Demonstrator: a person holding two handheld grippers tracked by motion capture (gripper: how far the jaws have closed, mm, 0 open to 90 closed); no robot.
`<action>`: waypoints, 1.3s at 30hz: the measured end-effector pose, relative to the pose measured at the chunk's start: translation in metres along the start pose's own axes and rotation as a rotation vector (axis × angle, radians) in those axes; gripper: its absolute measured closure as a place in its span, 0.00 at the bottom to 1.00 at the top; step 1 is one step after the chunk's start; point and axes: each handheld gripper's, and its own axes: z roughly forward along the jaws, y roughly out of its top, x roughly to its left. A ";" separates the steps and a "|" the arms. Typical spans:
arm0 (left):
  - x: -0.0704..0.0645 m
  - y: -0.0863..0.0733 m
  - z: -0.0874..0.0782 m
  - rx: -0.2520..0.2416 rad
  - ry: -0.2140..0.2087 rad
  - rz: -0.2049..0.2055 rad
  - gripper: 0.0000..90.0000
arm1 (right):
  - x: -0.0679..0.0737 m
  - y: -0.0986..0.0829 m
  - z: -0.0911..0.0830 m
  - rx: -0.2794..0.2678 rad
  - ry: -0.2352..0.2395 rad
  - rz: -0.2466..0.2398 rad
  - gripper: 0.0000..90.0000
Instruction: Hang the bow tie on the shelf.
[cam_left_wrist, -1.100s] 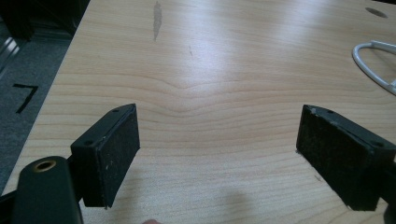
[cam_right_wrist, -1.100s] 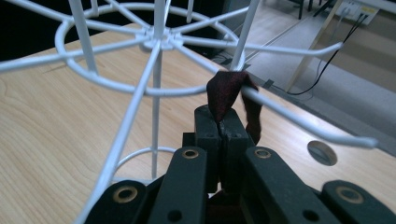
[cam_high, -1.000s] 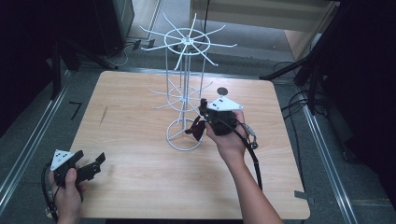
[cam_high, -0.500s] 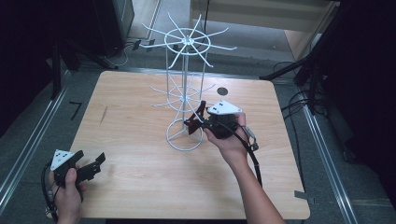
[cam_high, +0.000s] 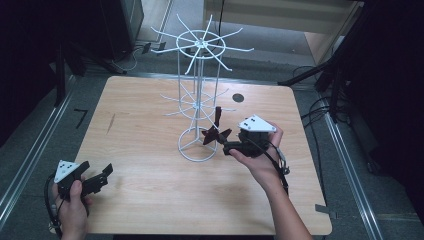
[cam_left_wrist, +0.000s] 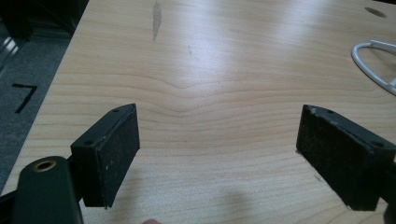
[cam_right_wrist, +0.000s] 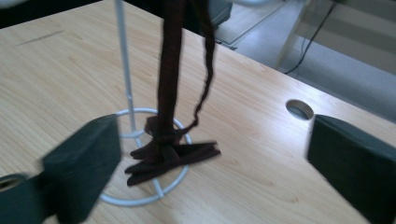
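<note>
Dark red bow with strap (cam_high: 216, 131) hangs from a lower hook of the white wire rack (cam_high: 199, 102), centre of the high view; bow end dangles just above the rack's base ring.

Risk, as a guess: the strap looks lightly hooked, so a brush from the nearby jaw could swing it off, or tip the light rack.

Right gripper (cam_high: 231, 145), centre-right: jaws spread wide, gripping nothing, bow between and beyond them (cam_right_wrist: 172, 156).

Left gripper (cam_high: 100, 176), lower left: jaws wide apart over bare table (cam_left_wrist: 224, 84), touching nothing
</note>
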 end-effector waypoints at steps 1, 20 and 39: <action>0.000 0.000 0.000 0.000 0.000 0.000 0.16 | -0.005 -0.006 -0.005 -0.004 0.000 0.019 0.00; -0.001 -0.001 -0.001 -0.011 0.007 0.011 0.16 | -0.053 -0.071 -0.044 -0.006 -0.093 0.145 0.00; -0.002 -0.001 -0.001 -0.008 0.008 0.018 0.16 | -0.090 -0.131 -0.081 0.017 -0.185 0.232 0.00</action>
